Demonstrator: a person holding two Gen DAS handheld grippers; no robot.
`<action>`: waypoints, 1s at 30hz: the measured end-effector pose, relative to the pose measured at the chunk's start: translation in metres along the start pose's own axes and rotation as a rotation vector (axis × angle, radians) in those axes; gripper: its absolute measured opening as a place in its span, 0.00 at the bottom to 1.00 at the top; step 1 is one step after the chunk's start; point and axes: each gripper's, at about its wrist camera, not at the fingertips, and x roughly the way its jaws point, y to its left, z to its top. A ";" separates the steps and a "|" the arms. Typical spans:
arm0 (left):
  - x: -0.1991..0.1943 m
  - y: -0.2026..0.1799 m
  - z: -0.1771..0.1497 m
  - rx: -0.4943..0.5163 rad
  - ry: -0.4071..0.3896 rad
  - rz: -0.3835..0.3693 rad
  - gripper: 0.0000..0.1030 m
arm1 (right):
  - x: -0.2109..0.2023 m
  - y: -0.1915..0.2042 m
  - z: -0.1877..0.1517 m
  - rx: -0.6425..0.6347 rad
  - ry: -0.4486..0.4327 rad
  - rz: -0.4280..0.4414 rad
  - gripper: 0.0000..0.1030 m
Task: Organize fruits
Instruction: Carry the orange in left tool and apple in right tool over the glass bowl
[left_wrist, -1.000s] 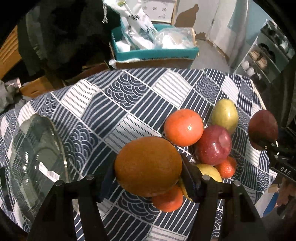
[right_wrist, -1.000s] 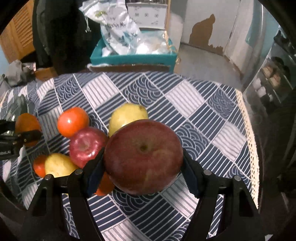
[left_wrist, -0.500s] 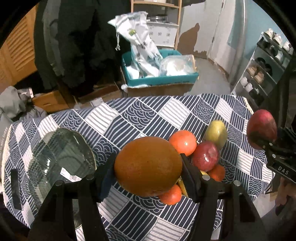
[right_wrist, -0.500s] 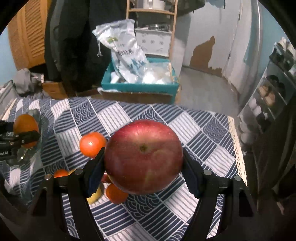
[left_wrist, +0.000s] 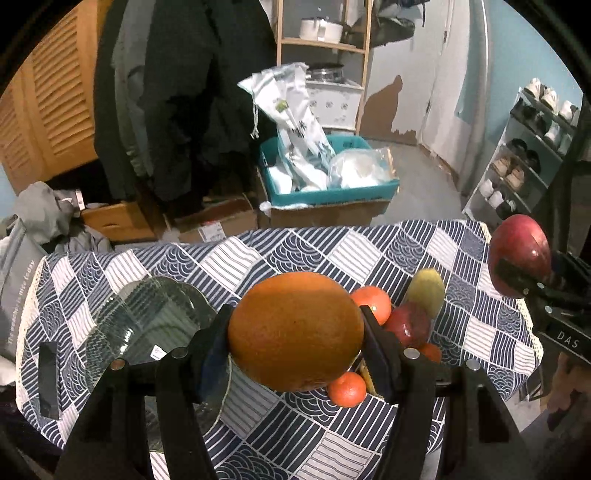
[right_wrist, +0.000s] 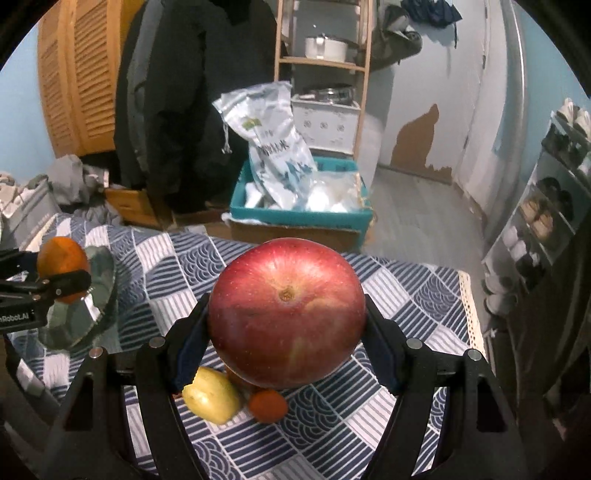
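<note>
Counted relative to the glass plate (left_wrist: 147, 317):

- Oranges: one large orange (left_wrist: 295, 332), nearest the plate.
- Tangerines: three (left_wrist: 371, 304) (left_wrist: 347, 389) (left_wrist: 430, 352), beyond it.
- Red apples: two (left_wrist: 410, 325) (left_wrist: 519, 258), farther off.
- Yellow-green fruits: at least two (left_wrist: 426, 291) (right_wrist: 210, 395), among the tangerines.

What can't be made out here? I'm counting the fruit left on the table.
- Left wrist view: the orange in the left gripper covers part of the fruit pile; exact count unclear.
- Right wrist view: the apple in the right gripper hides most of the pile.
- Glass bowl: contents unreadable.
</note>
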 end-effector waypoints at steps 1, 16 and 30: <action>-0.003 0.001 0.001 -0.002 -0.010 0.004 0.65 | -0.002 0.002 0.003 -0.003 -0.007 0.004 0.73; -0.028 0.028 0.002 -0.047 -0.065 0.034 0.65 | -0.017 0.043 0.032 -0.039 -0.074 0.082 0.73; -0.037 0.073 -0.007 -0.116 -0.074 0.083 0.65 | 0.001 0.097 0.052 -0.090 -0.062 0.159 0.73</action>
